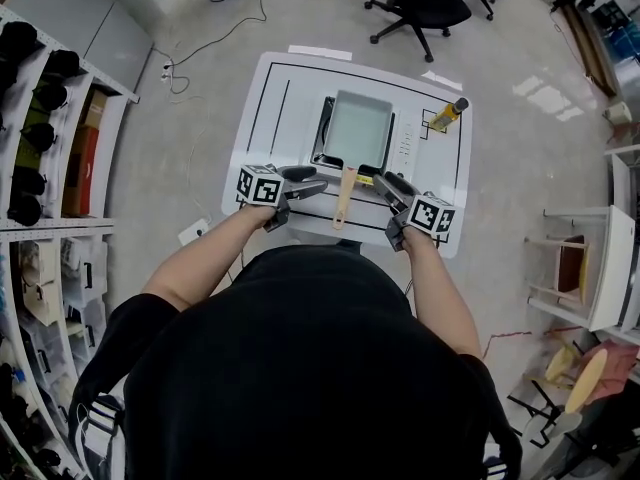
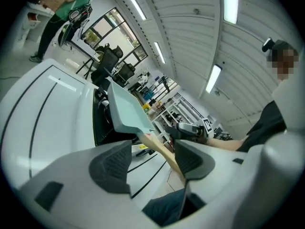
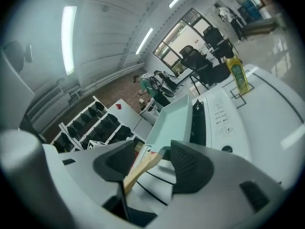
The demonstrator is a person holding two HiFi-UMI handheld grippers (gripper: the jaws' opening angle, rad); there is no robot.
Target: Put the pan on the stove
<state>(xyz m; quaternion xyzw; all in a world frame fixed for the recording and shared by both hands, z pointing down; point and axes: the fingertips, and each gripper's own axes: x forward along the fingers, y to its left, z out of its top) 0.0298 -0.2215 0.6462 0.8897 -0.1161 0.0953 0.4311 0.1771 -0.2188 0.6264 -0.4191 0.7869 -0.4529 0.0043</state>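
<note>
Pan position: the shallow rectangular pale-green pan sat flat on the black-topped stove, which has a white control strip. The stove stood at the middle of the white desk, which is marked with black lines. The pan's light wooden handle pointed back toward the person, over the stove's near edge.

Left claw: it was held out from a bare left forearm that angled inward over the near desk edge. Its marker cube faced up and its tips lay just left of the wooden handle. In the left gripper view the left claw stood wide apart, its dark ribbed pads touching nothing. The handle and pan showed through the gap, beyond the pads. The view was rolled, with the desk tilted across it.

Right claw: it mirrored the left, reaching in from the bare right forearm. Its marker cube was set toward the wrist and its tips lay just right of the handle. In the right gripper view the right claw was also spread wide. The handle was seen in the gap, nearer the left pad, with no pad pressing on it as far as could be made out.

Both claws pointed slightly downward and converged on the handle from either side, and both were empty.

Other: a yellow bottle lay in a marked square at the desk's far right corner.
</note>
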